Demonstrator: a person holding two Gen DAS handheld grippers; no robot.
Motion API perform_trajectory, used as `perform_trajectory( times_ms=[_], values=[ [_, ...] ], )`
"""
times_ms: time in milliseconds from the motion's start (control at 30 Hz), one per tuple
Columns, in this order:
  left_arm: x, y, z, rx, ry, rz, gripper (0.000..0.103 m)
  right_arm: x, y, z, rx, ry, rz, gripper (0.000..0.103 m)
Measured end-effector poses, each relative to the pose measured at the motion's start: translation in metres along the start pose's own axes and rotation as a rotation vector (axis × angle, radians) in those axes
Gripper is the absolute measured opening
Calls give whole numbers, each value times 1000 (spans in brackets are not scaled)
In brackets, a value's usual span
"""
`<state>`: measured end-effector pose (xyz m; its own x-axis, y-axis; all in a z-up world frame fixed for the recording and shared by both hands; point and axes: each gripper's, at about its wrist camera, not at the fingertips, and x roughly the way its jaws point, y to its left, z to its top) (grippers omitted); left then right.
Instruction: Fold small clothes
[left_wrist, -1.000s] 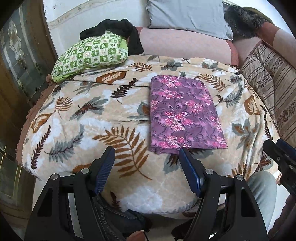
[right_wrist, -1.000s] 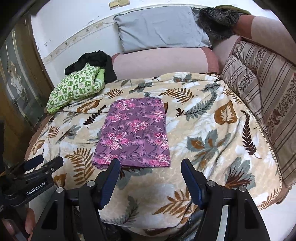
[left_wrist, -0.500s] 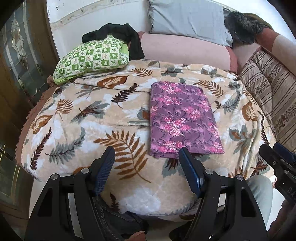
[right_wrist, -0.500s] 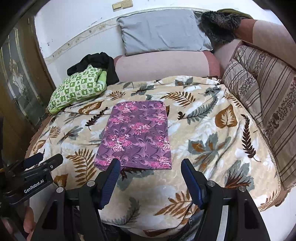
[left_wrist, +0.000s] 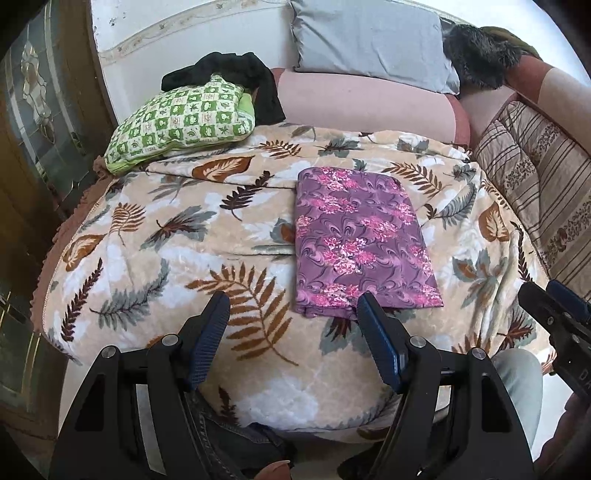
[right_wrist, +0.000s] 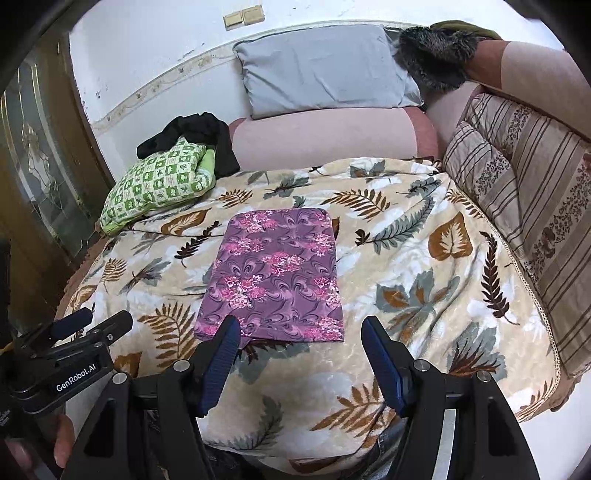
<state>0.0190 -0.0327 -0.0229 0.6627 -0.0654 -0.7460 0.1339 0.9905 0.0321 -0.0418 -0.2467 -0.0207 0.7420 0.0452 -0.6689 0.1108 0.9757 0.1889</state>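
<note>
here the purple floral cloth (right_wrist: 275, 286) is lying flat as a neat rectangle on the leaf-print blanket (right_wrist: 413, 280) covering the bed, roughly mid-blanket, its near short edge facing the person. judging by its tidy outline, it is already folded at least once and may be waiting for another fold or may be done.

the left gripper (left_wrist: 293, 343) is hovering just short of the cloth's near edge, toward its left corner, jaws spread wide and gripping nothing. the right gripper (right_wrist: 301, 356) is hanging over the same near edge, jaws likewise apart and empty, not touching the fabric.

beyond the cloth's far edge a pink bolster (right_wrist: 325, 138) and grey pillow (right_wrist: 321, 72) are resting against the wall; off to the cloth's far left a green checked cushion (left_wrist: 184, 122) is sitting with a black garment (left_wrist: 236, 79) behind it; to the cloth's right striped cushions (right_wrist: 524, 192) are lining the bed.

the risk, as i judge it: the plush blanket is soft and yielding, so jaws closing on the edge could be pinching blanket pile along with the cloth, or catching only the top layer, pulling the stacked layers askew and undoing the fold.
</note>
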Motion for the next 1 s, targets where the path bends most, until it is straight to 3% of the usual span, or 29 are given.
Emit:
perform_trajectory(
  times_ms=[1000],
  values=[
    [4, 3, 0, 6, 15, -5, 72, -1, -4, 1, 20, -1, 6, 66]
  ],
)
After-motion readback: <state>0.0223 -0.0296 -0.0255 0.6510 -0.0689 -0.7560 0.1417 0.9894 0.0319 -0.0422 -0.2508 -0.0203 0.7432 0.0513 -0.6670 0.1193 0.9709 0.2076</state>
